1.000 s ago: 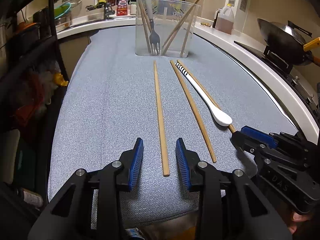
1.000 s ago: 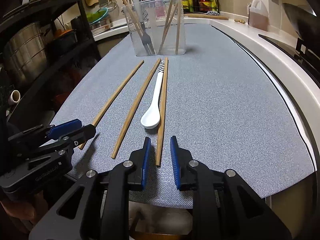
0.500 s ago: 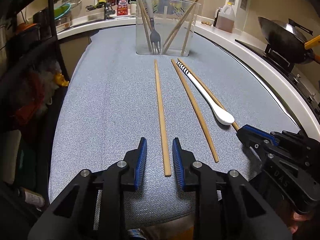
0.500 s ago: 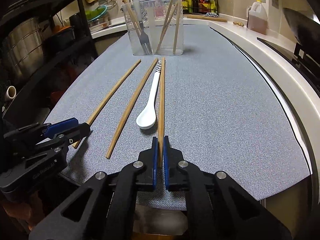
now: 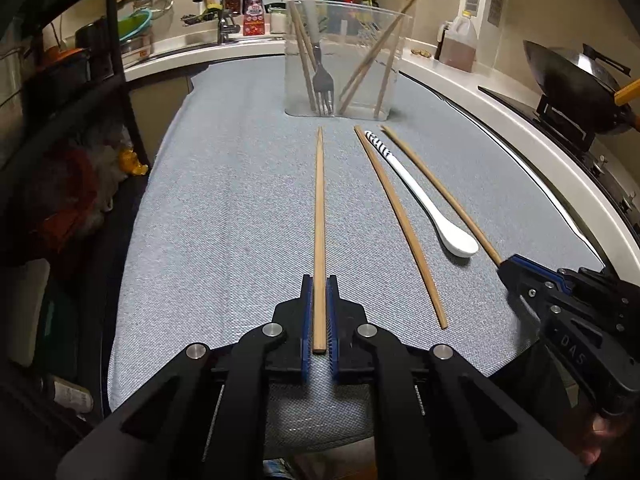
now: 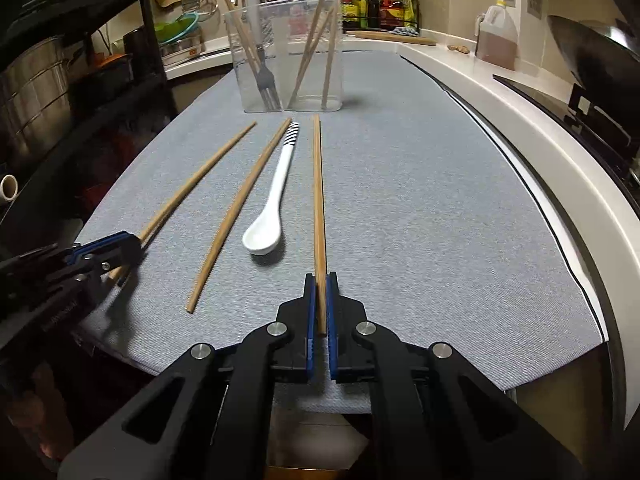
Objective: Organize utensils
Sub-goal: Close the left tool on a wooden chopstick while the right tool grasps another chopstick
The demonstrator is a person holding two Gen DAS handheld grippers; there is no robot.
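Our left tongs [image 5: 319, 312] and right tongs [image 6: 319, 308] each pinch a chopstick's near end (the left just finished closing), shafts pointing lengthwise at the clear holder [image 5: 344, 60] ahead.

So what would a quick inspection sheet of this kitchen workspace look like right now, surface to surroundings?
Surface: grey cloth mat over the counter, flat.
Job's things: three chopsticks and a white spoon lie on the mat; middle chopstick is free. Clear holder behind them already holds a fork and chopsticks.
Clutter: nothing seen on the mat besides the utensils.
Grippers: left gripper has just closed on the left chopstick; right gripper is shut on the right chopstick.
Cables: nothing seen.
Surroundings: wok on the stove, oil jug, sink tap, dark shelf rack.
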